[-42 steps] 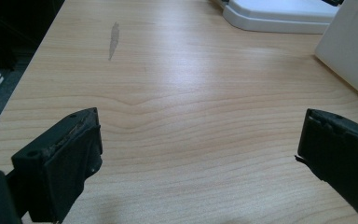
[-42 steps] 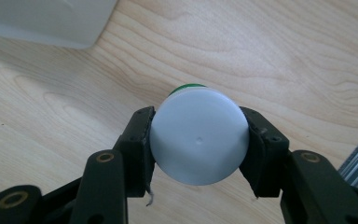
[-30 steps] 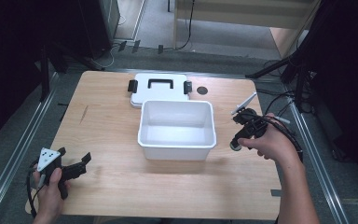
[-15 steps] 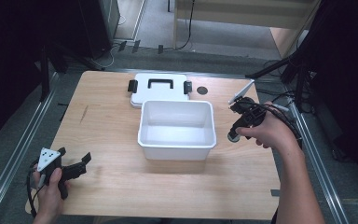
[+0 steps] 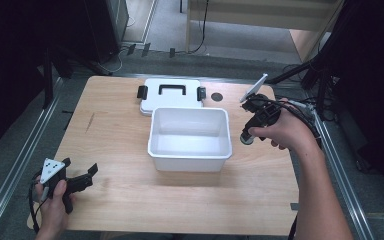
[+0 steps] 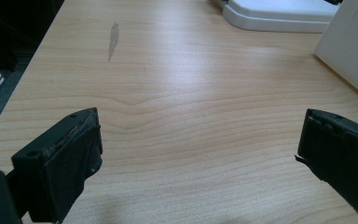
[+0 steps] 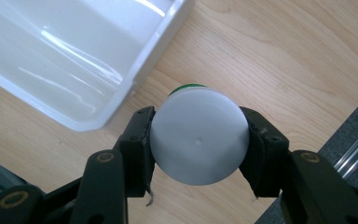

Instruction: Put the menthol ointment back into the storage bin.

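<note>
A round container with a white cap [image 7: 198, 135] and a green edge behind it is clamped between the black jaws of my right gripper [image 7: 198, 140]. In the high view my right gripper [image 5: 247, 139] holds that container [image 5: 246, 140] above the table, just right of the white bin [image 5: 189, 162]. The bin's corner [image 7: 121, 88] lies close to the container in the right gripper view, and the bin looks bare inside. My left gripper [image 5: 87, 175] rests at the table's near left corner. Its jaws stand wide apart over bare wood [image 6: 200, 154].
The bin's white lid [image 5: 170, 95], with a black handle and black clips, lies flat behind the bin. A small dark disc [image 5: 217, 96] sits right of the lid. The table's right edge [image 5: 300, 165] runs close to my right hand. Metal rails flank both sides.
My right hand has risen and drifted toward the far side with the white-capped container still in its jaws. The left gripper has stayed put.
</note>
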The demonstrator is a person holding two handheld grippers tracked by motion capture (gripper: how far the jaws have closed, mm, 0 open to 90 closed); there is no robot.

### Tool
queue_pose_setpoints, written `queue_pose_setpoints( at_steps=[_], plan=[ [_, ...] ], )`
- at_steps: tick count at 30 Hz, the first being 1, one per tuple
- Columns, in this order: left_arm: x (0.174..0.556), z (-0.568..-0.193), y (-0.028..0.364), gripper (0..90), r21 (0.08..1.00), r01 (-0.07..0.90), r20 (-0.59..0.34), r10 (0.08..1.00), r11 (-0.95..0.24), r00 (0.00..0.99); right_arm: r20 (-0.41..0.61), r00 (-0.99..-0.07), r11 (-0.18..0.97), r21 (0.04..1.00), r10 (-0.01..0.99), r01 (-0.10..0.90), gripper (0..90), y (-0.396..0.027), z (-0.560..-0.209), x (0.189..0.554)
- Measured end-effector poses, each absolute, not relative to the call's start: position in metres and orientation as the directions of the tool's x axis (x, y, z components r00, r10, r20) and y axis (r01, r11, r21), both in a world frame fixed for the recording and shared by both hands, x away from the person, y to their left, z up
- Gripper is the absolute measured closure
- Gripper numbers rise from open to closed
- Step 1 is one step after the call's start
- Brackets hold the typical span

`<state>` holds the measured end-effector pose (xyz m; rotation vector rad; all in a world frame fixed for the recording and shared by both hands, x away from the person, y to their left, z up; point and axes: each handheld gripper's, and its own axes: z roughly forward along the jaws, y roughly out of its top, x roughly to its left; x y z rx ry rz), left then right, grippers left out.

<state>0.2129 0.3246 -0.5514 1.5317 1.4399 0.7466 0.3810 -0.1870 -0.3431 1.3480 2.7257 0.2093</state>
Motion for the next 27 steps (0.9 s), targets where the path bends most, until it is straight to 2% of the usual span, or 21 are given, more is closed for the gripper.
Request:
queue_pose_setpoints(
  at_steps=[13, 27],
  plan=[
    [0.213, -0.551, 0.325, 0.3, 0.89, 0.451, -0.143, 0.979, 0.062, 0.148, -0.02, -0.647, 0.64, 0.169, 0.762, 0.749, 51.4, -0.155, -0.333, 0.384],
    [0.213, -0.551, 0.325, 0.2, 0.89, 0.451, -0.144, 0.978, 0.063, 0.149, -0.001, -0.685, 0.676, 0.167, 0.728, 0.718, 51.4, -0.124, -0.338, 0.387]
  ],
)
